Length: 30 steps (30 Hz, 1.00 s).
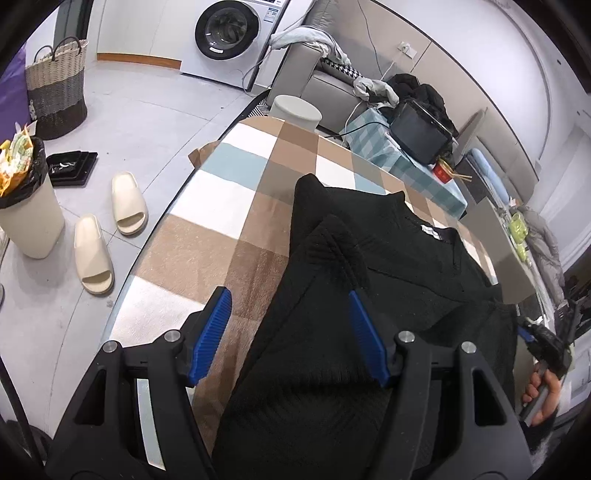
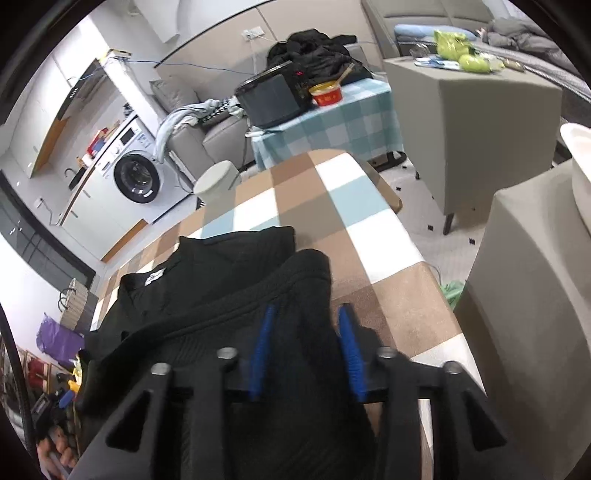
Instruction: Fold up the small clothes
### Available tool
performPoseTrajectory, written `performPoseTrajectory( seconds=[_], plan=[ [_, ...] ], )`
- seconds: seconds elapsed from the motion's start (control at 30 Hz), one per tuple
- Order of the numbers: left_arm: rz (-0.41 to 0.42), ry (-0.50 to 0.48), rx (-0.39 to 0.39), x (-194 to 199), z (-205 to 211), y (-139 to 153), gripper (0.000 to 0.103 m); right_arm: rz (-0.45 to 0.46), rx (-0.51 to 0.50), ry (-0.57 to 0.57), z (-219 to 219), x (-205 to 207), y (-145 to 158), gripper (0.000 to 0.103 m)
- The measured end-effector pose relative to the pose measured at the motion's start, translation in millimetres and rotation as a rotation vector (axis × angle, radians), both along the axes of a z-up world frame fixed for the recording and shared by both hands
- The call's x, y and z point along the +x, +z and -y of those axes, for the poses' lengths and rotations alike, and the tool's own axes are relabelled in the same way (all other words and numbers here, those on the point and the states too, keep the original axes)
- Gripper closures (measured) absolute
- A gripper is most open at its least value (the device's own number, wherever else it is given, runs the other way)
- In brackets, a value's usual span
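On the checked tablecloth (image 1: 229,236), seen from the left wrist, a black knit sweater (image 1: 399,266) lies spread toward the table's right side, its neck with a small white label (image 1: 431,232) pointing at the far edge. One sleeve (image 1: 332,243) is folded in over the body. The left gripper (image 1: 290,332) hangs above the sweater's near left edge with its blue pads (image 1: 212,332) well apart; the left pad is over bare cloth, the right over the knit, and neither presses on anything. At the right edge of this view a hand (image 1: 543,395) grasps the handle of the other tool. Off the table's left edge, two cream slippers (image 1: 110,229), a bin (image 1: 26,206) and a woven basket (image 1: 57,88) stand on the floor, with a washing machine (image 1: 229,33) beyond.

From the right wrist, the same sweater (image 2: 207,295) lies toward the table's left side, and the other folded-in sleeve (image 2: 306,273) ends near the right edge. The right gripper (image 2: 304,343) sits low over that sleeve, its fingers (image 2: 264,347) a modest gap apart with black knit between them; the picture is blurred there, so whether the pads pinch the fabric I cannot tell. Past the table's far edge, a black appliance (image 2: 275,98) and a red bowl (image 2: 327,94) stand on a smaller checked table.
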State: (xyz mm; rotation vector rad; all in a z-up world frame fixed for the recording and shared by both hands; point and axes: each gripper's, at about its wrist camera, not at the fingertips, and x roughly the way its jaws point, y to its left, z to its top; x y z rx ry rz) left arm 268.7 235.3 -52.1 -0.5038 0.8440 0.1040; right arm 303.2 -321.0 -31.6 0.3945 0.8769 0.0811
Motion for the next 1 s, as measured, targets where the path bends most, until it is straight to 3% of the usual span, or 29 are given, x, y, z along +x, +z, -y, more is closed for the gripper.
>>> performPoseTrajectory(
  seconds=[0.23,0.37,0.57,0.6,0.67,0.7,0.73,1.0],
  plan=[
    [-0.004,-0.085,0.115,38.1,31.7,0.5,0.040,-0.003,-0.015,0.053,-12.9,-14.2,-1.3,0.061],
    [-0.057,-0.168,0.126,59.1,53.4,-0.7,0.040,-0.014,-0.015,0.052,-13.9,-20.6,-1.0,0.061],
    [-0.133,-0.098,0.125,93.0,58.4,-11.9,0.041,0.003,-0.005,0.068,-19.3,-30.9,-0.4,0.057],
    [-0.153,-0.080,0.123,99.5,57.7,-15.4,0.045,0.000,-0.007,0.068,-20.3,-31.8,-2.1,0.057],
    [-0.174,-0.069,0.149,104.6,57.5,-19.5,0.084,-0.009,-0.006,0.067,-20.2,-32.7,-4.5,0.057],
    [-0.175,-0.068,0.183,104.6,57.6,-19.8,0.090,-0.012,-0.004,0.064,-19.5,-33.5,-5.8,0.057],
    [-0.159,-0.080,0.185,102.6,55.6,-19.4,0.103,-0.013,-0.002,0.063,-18.6,-34.3,-5.8,0.057],
    [-0.003,-0.073,0.179,69.3,31.9,17.9,0.103,-0.007,0.019,0.045,-9.4,-38.4,-5.1,0.057]
  ],
)
